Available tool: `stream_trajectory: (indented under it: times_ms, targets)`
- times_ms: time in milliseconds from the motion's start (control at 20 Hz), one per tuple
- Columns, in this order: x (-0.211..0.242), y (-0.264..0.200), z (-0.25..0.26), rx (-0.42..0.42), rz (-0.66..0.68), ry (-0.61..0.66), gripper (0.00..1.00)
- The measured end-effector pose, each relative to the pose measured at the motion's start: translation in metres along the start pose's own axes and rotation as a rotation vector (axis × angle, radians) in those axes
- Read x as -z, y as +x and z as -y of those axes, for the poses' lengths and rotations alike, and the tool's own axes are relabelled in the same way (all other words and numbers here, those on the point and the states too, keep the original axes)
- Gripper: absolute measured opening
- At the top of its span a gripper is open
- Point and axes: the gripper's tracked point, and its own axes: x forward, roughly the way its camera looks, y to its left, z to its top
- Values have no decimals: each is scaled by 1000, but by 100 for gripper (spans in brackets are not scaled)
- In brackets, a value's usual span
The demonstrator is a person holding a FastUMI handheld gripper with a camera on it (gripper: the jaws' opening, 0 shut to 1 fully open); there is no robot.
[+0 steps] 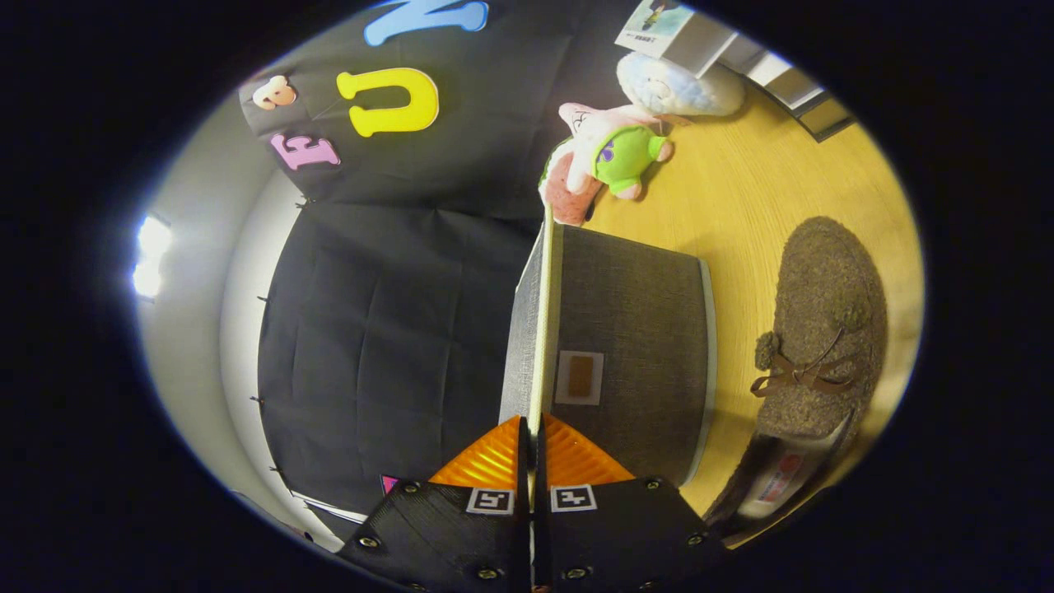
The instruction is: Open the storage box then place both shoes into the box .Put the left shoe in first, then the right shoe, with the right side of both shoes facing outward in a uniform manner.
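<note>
The view is rolled on its side. The grey fabric storage box (pixel 634 329) stands on the wooden table (pixel 741 189), with a small label patch (pixel 579 377) on the face towards me. Its lid (pixel 543 313) shows edge-on as a thin pale strip with a grey face beside it. My gripper (pixel 533 422) is shut on the near end of that lid edge, one finger on each side. A brown fuzzy shoe (pixel 823 329) with a brown lace bow lies on the table beside the box, its opening towards me.
A pink and green plush toy (pixel 609 152) sits on the table just past the box's far end. A pale blue plush (pixel 679 86) lies further on, by some books (pixel 667 25). Black cloth hangs on the lid's other side.
</note>
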Motion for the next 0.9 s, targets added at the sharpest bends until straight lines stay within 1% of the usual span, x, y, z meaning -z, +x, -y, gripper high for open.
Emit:
stream_trajectory:
  times_ms: [200,300,400,600,750,900]
  targets:
    - [-6,-5,-19,41,21,0,2]
    - [-12,-6,-44,30,44,-14,2]
    - [-15,1,-65,36,53,-42,2]
    - [-17,23,-104,54,50,-150,2]
    - [-12,53,-142,23,32,-181,2]
    - [-8,92,-170,-8,1,-211,2]
